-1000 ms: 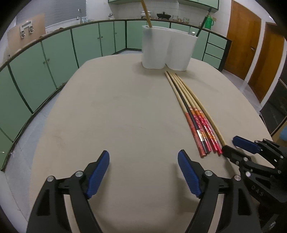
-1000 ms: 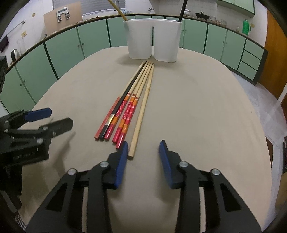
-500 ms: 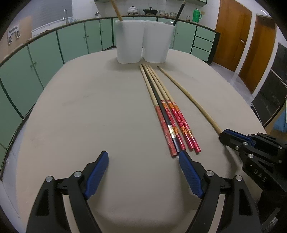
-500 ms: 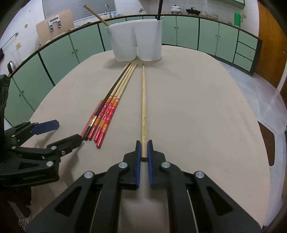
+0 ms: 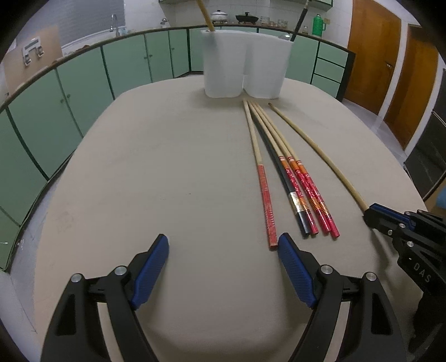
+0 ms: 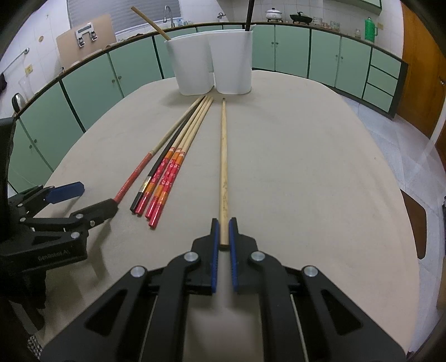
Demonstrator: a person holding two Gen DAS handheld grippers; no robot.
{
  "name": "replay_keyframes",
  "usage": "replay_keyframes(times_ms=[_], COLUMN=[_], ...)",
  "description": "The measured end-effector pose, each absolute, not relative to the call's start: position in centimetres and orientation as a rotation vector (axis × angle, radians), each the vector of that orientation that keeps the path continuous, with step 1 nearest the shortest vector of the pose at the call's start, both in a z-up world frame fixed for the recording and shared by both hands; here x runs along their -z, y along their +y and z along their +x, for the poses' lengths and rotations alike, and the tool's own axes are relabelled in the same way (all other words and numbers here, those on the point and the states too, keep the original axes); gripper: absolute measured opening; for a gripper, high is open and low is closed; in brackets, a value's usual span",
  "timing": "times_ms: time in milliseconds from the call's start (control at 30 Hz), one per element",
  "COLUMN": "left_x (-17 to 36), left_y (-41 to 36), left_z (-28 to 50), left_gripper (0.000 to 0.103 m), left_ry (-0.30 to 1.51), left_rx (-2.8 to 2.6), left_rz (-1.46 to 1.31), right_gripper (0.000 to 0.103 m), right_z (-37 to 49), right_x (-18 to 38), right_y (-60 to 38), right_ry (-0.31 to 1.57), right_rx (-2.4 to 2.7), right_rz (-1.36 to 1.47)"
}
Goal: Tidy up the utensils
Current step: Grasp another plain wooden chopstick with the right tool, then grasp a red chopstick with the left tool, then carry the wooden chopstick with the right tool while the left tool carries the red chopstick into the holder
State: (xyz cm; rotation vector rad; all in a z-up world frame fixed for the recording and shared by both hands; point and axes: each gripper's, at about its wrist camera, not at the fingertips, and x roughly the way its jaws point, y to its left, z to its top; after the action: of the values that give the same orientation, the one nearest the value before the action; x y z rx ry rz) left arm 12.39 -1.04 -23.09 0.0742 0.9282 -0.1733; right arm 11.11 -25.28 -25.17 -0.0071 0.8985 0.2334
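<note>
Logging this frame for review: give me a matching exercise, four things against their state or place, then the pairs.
Things:
1. plain chopstick
2. left gripper
3. black chopstick
4. red-handled chopsticks

States:
A. open, holding nothing
B. lying loose on the table
C. clamped in the right gripper
D. standing in the white holder

Pairs: 1-C, 2-A, 3-D, 4-B

My feeds look dim, lit softly from overhead, with faint shadows lying beneath the grippers. Fisheye bending curves the cabinets, corners go black, and focus stays sharp throughout.
</note>
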Motion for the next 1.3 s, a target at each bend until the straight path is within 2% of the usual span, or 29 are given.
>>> replay_keyframes(times_ms=[100,167,300,367,433,533,900,1300], left_x=[23.1,23.0,22.9,22.9,22.9,23.0,20.5,12.0], left_y=[-1.3,-1.8,-2.7,-2.8,-3.0,-3.2,-2.5,-0.9], left_z=[12.4,12.4,12.3,12.3,12.4,12.4,11.9,10.7], left_gripper=[0.074,0.062,0.047,0.029,0.017,0.007,0.006,0.006], left_ry=[0.924,0.916,0.904,0.901,0.901,0.901,0.857,0.672], left_rx=[0.177,0.191,0.21,0.215,0.222,0.223,0.222,0.214], left_rz=[0.064,0.072,0.085,0.085,0.08,0.078,0.064,0.054], right_gripper=[0.009,0.009,0.007,0.007,0.007,0.006,0.006,0.006], right_z=[11.0,11.0,11.1,11.1,11.1,11.1,10.7,10.5], right_x=[25.2,25.2,25.2,25.3,25.3,25.3,23.8,15.6], right_y=[-25.1,-25.1,-25.3,-25.4,-25.4,-25.5,-25.8,-27.7], right_ry=[0.898,0.898,0.902,0.903,0.902,0.902,0.887,0.731], right_rx=[-0.232,-0.233,-0.242,-0.243,-0.244,-0.243,-0.256,-0.274], right_rz=[-0.018,-0.018,0.002,0.008,0.009,0.008,0.024,0.049])
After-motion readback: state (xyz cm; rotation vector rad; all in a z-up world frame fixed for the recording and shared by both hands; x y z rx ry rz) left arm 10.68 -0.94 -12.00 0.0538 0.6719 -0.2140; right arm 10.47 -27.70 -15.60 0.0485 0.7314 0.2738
